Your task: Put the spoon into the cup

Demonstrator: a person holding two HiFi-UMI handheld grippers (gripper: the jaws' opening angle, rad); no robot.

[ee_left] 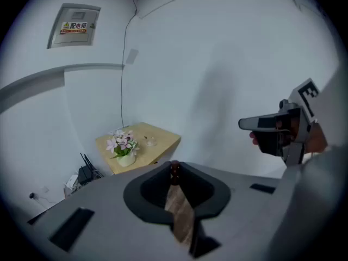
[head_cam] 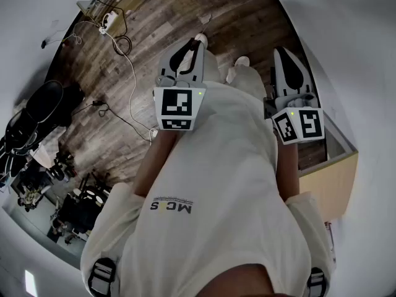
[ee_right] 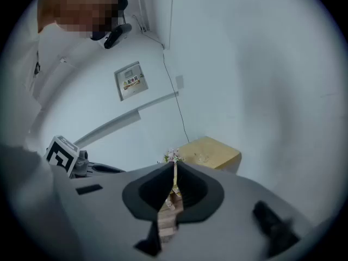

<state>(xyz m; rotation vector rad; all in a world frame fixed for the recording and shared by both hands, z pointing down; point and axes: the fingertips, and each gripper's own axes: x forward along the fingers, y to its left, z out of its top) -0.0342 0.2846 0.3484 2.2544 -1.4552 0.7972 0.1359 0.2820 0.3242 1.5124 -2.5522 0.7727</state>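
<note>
I stand on a wood floor with both grippers held out at waist height. A small wooden table (ee_left: 163, 140) stands against the white wall ahead, with a pot of pink flowers (ee_left: 123, 145) and a small clear thing (ee_left: 149, 141) that may be the cup. No spoon can be made out. My left gripper (head_cam: 190, 42) holds nothing; its jaws leave a narrow slit (ee_left: 174, 168). Level with it to the right, my right gripper (head_cam: 282, 52) is shut and empty (ee_right: 174, 165), well short of the table (ee_right: 212, 152).
Cables and a power strip (head_cam: 111, 22) lie on the floor at far left, near a black chair (head_cam: 43, 104) and cluttered gear. The table's edge (head_cam: 328, 181) is close on my right. An electrical box (ee_left: 73, 26) hangs on the wall.
</note>
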